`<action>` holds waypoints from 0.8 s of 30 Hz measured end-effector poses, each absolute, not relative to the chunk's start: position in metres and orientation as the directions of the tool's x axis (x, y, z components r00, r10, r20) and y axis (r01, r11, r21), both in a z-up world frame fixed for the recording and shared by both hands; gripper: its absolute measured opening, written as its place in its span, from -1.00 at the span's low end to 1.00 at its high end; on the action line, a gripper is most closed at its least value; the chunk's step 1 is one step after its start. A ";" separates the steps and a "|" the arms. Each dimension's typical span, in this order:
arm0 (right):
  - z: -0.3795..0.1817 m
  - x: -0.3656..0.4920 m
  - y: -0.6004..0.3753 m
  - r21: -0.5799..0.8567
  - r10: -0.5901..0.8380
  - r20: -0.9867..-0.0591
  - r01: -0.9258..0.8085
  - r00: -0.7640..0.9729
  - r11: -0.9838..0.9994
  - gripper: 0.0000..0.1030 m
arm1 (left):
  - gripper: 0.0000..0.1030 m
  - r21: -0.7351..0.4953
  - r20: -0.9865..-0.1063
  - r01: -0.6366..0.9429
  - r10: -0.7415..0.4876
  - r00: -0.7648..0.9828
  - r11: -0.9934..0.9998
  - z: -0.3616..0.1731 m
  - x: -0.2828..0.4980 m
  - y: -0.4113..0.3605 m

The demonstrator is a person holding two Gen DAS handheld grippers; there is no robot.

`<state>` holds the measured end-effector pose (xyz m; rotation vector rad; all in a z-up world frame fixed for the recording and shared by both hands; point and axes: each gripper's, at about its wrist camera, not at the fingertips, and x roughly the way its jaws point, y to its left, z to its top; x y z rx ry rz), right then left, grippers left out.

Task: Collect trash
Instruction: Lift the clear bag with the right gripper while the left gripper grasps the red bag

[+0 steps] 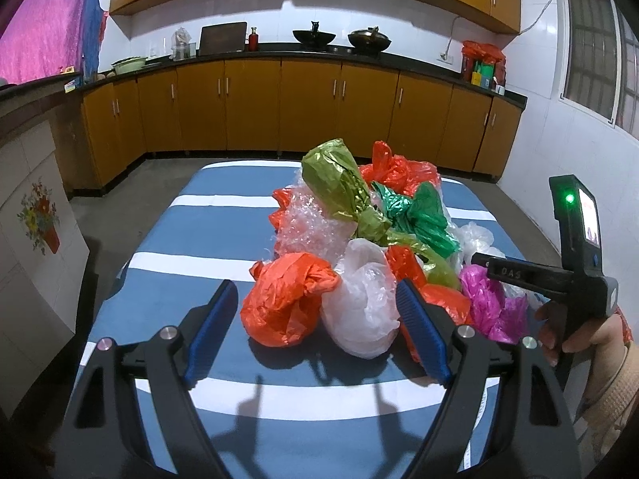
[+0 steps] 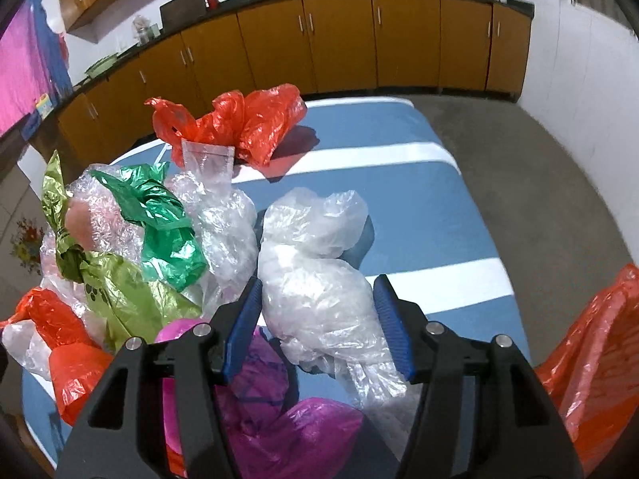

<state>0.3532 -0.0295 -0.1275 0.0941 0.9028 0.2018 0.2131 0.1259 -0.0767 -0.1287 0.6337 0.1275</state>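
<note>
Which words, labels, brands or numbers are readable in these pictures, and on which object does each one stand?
"DAS": raised letters on the black body of the right gripper, left wrist view; possibly cut off.
Small lit screen on that gripper: too small to read.
Coloured boxes on the counter: print too blurred.
Light green bag: black paw prints only, no words.

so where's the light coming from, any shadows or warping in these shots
Left wrist view: the left gripper casts shadows toward the camera on the striped tablecloth, so the light is ahead; cabinets bow. Right wrist view: the far red bag shadows rightward; edges curve, corners vignette.
</note>
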 end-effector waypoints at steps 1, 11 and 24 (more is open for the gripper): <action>-0.129 0.354 -0.029 0.170 0.218 -0.774 -0.136 0.595 0.976 0.12 | 0.55 -0.079 -0.597 -0.155 0.078 0.799 0.985 -0.077 0.213 0.125; -0.121 0.338 -0.033 0.176 0.241 -0.757 -0.166 0.607 0.970 -0.37 | 0.55 -0.063 -0.592 -0.140 0.076 0.802 0.988 -0.074 0.211 0.118; -0.087 0.294 -0.056 0.136 0.187 -0.670 -0.129 0.718 0.982 -0.36 | 0.51 -0.068 -0.593 -0.164 0.093 0.800 0.984 -0.073 0.208 0.124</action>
